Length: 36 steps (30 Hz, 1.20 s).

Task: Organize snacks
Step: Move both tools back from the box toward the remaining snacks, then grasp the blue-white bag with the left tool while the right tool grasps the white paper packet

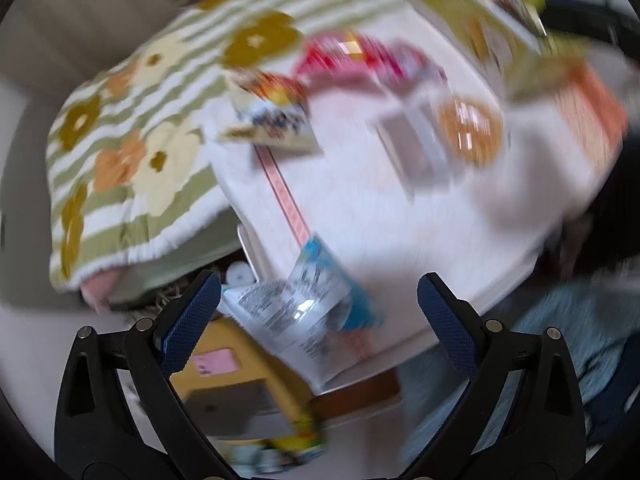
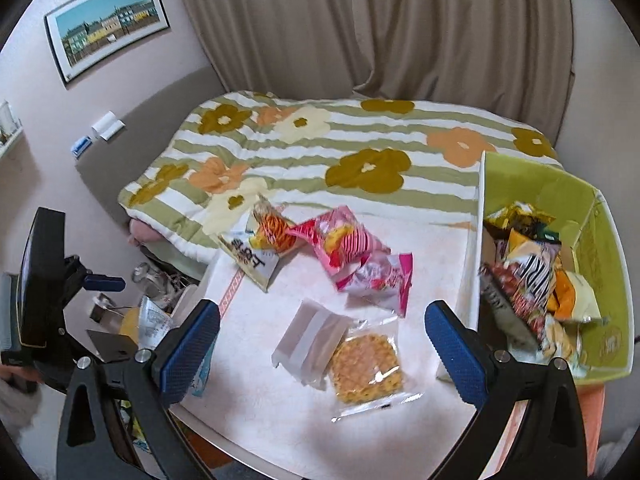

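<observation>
Snack packets lie on a white table [image 2: 280, 420]: an orange tiger-print packet [image 2: 268, 236], a pink striped packet [image 2: 340, 240], a pink-and-white packet [image 2: 380, 280], a grey-white pouch [image 2: 308, 340] and a clear bag with a round golden cracker [image 2: 366, 368]. A green box [image 2: 600, 248] at the right holds several snack bags. My right gripper [image 2: 320, 340] is open and empty above the pouch and cracker. My left gripper [image 1: 318, 308] is open, just above a blue-and-white packet [image 1: 304, 304] at the table's near edge; the left wrist view is blurred. It also shows at the far left of the right wrist view [image 2: 44, 288].
A flowered striped quilt [image 2: 340, 152] covers the far part of the table. Beige curtains [image 2: 400, 32] hang behind. A yellow box [image 1: 240, 392] and clutter sit on the floor below the table's left edge. A framed picture [image 2: 108, 24] hangs on the left wall.
</observation>
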Each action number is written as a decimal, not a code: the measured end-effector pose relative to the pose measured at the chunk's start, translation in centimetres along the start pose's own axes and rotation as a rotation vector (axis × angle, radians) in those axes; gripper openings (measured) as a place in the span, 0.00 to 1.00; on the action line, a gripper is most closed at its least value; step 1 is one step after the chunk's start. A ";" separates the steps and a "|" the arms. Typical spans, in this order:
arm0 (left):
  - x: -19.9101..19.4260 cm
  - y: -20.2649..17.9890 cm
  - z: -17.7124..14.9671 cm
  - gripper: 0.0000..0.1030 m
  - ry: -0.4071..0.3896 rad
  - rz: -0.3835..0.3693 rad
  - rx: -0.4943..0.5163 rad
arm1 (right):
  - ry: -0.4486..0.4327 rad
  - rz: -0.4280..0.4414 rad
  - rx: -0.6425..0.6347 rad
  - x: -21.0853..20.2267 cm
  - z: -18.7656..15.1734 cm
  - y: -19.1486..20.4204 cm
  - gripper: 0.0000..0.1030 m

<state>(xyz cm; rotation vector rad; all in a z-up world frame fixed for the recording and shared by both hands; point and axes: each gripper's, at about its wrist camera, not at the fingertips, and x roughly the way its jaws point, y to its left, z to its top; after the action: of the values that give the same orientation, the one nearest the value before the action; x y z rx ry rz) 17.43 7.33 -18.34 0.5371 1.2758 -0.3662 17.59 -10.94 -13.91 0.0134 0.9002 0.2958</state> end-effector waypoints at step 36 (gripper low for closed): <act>13.2 -1.6 0.3 0.81 0.234 -0.122 0.264 | 0.187 -0.131 0.144 13.3 -6.5 2.2 0.99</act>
<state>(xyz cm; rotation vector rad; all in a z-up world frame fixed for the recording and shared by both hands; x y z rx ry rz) 20.23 6.30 -31.36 0.7435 1.4999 -0.5923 19.76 -6.17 -27.88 0.0606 1.1022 0.1102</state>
